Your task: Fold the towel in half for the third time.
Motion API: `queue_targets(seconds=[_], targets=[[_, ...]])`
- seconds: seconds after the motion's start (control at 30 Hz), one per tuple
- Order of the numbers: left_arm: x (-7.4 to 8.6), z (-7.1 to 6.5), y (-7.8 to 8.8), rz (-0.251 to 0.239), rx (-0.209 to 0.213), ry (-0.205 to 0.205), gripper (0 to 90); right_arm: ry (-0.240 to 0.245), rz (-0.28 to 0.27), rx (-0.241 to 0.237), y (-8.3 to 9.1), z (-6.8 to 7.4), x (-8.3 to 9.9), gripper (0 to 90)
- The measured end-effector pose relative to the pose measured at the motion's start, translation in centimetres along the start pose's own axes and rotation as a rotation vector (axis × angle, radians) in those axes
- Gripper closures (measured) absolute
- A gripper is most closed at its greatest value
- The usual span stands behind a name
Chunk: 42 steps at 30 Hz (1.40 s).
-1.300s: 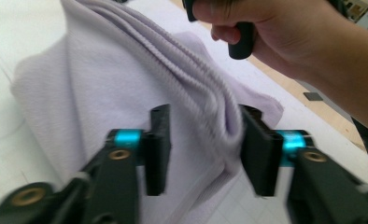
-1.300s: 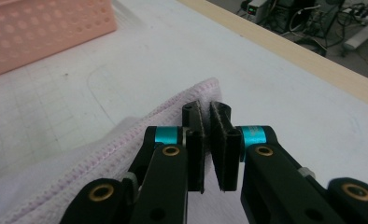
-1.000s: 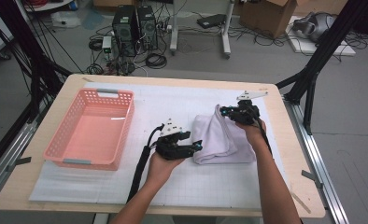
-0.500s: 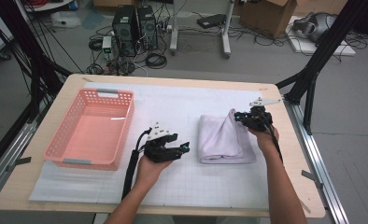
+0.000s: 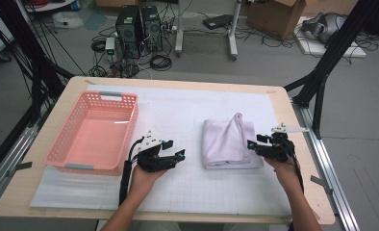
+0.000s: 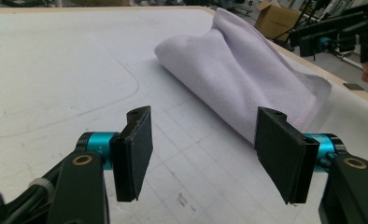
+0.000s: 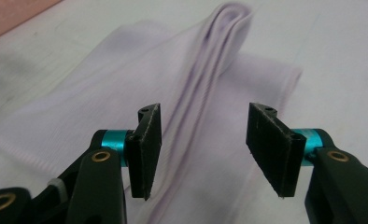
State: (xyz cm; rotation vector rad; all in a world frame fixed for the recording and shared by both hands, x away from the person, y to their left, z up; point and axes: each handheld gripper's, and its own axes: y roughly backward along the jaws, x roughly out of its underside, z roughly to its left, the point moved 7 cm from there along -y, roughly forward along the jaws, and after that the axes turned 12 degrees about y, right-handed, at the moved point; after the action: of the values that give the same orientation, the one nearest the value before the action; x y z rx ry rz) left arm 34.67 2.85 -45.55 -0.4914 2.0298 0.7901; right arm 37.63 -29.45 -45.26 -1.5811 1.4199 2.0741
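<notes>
Two grippers stand over the bench [image 5: 187,202], each with its fingers spread and holding nothing. The right gripper [image 5: 253,143] sits at the right edge of the folded lilac towel [image 5: 228,144], its fingers having just been opening, with a raised ridge of cloth lying beyond the gap. The towel lies right of the bench's centre, toward the right edge; the left gripper [image 5: 175,149], opening slightly, is between the towel and the pink basket [image 5: 92,163].

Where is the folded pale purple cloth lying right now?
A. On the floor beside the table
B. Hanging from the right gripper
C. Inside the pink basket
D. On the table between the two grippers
D: the high view shows the cloth lying on the white mat of the table, with the left gripper on one side and the right gripper on the other, both open and holding nothing; the pink basket has no cloth in it.
</notes>
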Motion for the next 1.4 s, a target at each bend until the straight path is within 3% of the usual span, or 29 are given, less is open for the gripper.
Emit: queue_targets(seconds=[0.1,0.13,0.17,0.23,0.27,0.3,0.33,0.4,0.43,0.53,0.57,0.6,0.67,0.7,0.73,0.77,0.8,0.83,0.93,1.0,1.1,1.17,1.2,1.27,1.3,1.33,1.37,1.4], targets=[[0.3,0.4,0.3,-0.003,-0.007,0.006,37.4,-0.009,0.009,-0.022,-0.3,1.0,0.7,42.0],[0.2,0.5,0.4,-0.004,-0.006,0.0,37.3,-0.018,0.025,-0.037,-0.8,1.8,1.3,46.0],[0.2,0.5,0.4,-0.006,-0.002,-0.002,37.3,-0.029,0.043,-0.045,-1.1,1.9,1.7,53.4],[0.3,0.4,0.5,-0.004,-0.003,-0.003,37.3,-0.062,0.052,-0.094,-1.3,2.3,2.1,78.7],[0.3,0.4,0.5,-0.004,-0.003,-0.003,37.3,-0.055,0.033,-0.09,-1.0,2.3,2.0,85.2],[0.4,0.5,0.6,-0.006,-0.004,-0.004,37.3,-0.046,0.009,-0.068,-0.5,2.2,1.8,85.9],[0.4,0.6,0.7,-0.006,-0.004,0.001,37.3,-0.046,0.009,-0.068,-0.5,2.2,1.8,85.9],[0.6,0.8,0.9,-0.008,-0.01,0.007,37.3,-0.059,-0.04,-0.051,0.8,1.9,1.3,86.5],[0.6,0.9,0.9,-0.009,-0.013,0.01,37.3,-0.047,-0.052,-0.02,2.1,1.6,1.1,86.6],[0.5,1.0,1.1,-0.016,-0.021,0.022,37.3,-0.048,-0.043,0.019,3.0,1.3,1.2,86.5],[0.5,1.1,1.1,-0.018,-0.023,0.019,37.4,-0.049,0.019,0.058,3.2,0.9,1.9,86.5],[0.6,1.1,1.2,-0.019,-0.026,0.022,37.4,-0.049,0.019,0.058,3.2,0.9,1.9,86.5],[0.6,1.3,1.2,-0.016,-0.029,0.021,37.4,-0.055,0.09,0.089,3.0,0.5,2.9,85.5],[0.6,1.3,1.2,-0.015,-0.029,0.022,37.4,-0.055,0.09,0.089,3.0,0.5,2.9,85.5],[0.6,1.3,1.2,-0.018,-0.031,0.022,37.4,-0.073,0.097,0.072,3.0,0.6,3.0,83.3],[0.6,1.3,1.1,-0.019,-0.032,0.02,37.4,-0.106,0.082,0.053,3.0,0.6,2.8,67.4],[0.6,1.4,1.1,-0.018,-0.031,0.02,37.4,-0.119,0.051,0.055,3.0,0.5,2.4,61.5],[0.6,1.4,1.1,-0.017,-0.03,0.021,37.4,-0.119,0.051,0.055,3.0,0.5,2.4,61.5],[0.7,1.4,1.1,-0.016,-0.031,0.018,37.4,-0.124,-0.017,0.075,2.3,0.0,1.5,49.3],[0.7,1.4,1.2,-0.018,-0.031,0.021,37.4,-0.118,0.011,0.075,1.2,-0.1,1.8,52.6],[0.7,1.3,1.2,-0.02,-0.027,0.019,37.4,-0.115,0.091,0.029,-0.2,0.2,2.9,81.7],[0.7,1.3,1.2,-0.02,-0.028,0.02,37.4,-0.092,0.106,0.063,0.4,0.4,2.9,83.5],[0.7,1.4,1.2,-0.02,-0.029,0.02,37.4,-0.08,0.127,0.098,1.7,0.6,2.8,83.6],[0.6,1.4,1.3,-0.022,-0.03,0.021,37.4,-0.075,0.136,0.115,2.3,0.6,3.0,83.3],[0.6,1.5,1.3,-0.023,-0.032,0.022,37.4,-0.086,0.161,0.115,2.5,0.6,3.4,80.5],[0.6,1.5,1.4,-0.023,-0.031,0.026,37.3,-0.118,0.198,0.138,2.5,0.3,4.5,62.9],[0.6,1.5,1.4,-0.025,-0.032,0.026,37.3,-0.118,0.198,0.138,2.5,0.3,4.5,62.9],[0.5,1.5,1.4,-0.027,-0.032,0.027,37.4,-0.13,0.151,0.139,2.7,0.0,4.1,53.3]])
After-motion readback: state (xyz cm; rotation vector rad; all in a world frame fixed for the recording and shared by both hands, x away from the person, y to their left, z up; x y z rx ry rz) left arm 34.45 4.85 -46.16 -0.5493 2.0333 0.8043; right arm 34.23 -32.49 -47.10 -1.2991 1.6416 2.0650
